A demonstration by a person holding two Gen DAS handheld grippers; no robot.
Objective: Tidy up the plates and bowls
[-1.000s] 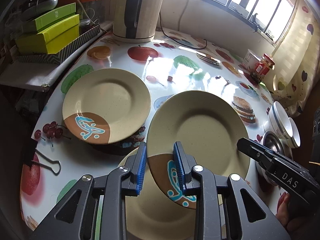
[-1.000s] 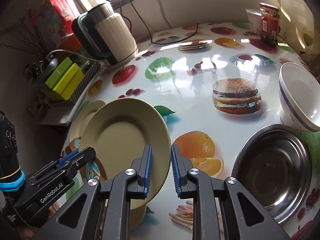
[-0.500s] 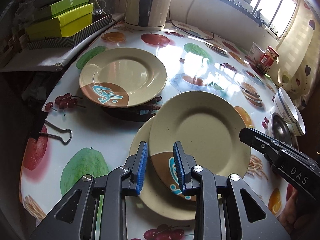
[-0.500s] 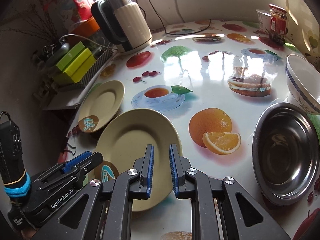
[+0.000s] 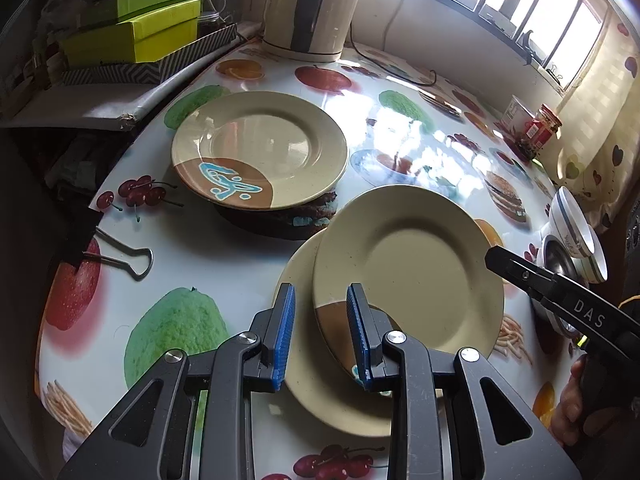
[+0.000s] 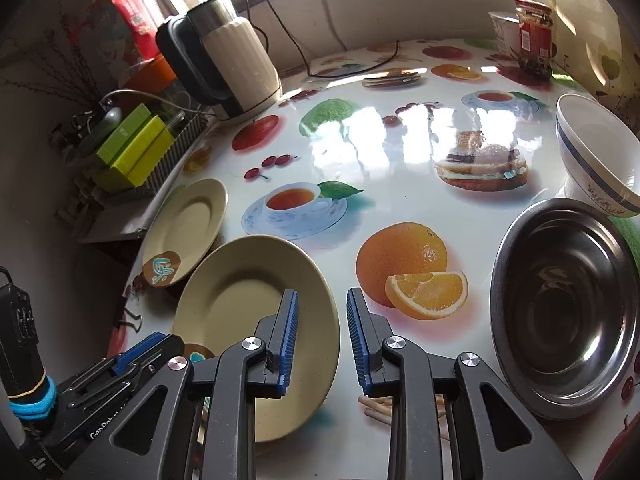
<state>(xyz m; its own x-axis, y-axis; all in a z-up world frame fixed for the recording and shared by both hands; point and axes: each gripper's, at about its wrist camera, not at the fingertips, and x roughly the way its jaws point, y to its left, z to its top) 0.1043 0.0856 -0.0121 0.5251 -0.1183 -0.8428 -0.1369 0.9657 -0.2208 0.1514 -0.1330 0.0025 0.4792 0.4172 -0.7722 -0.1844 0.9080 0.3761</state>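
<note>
left wrist view: my left gripper (image 5: 320,330) pinches the top plate (image 5: 408,272) over another; right gripper (image 6: 322,334), just widening, empty. next, release it squarely.

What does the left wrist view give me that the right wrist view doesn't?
Only the left wrist view shows a second plate under the top plate, whose rim sits between the left gripper fingers; whether they pinch it is unclear.

Only the right wrist view shows the steel bowl whole, and the right gripper, jaws just opening, nothing between them.

Both show the far plate, kettle and white bowl.
</note>
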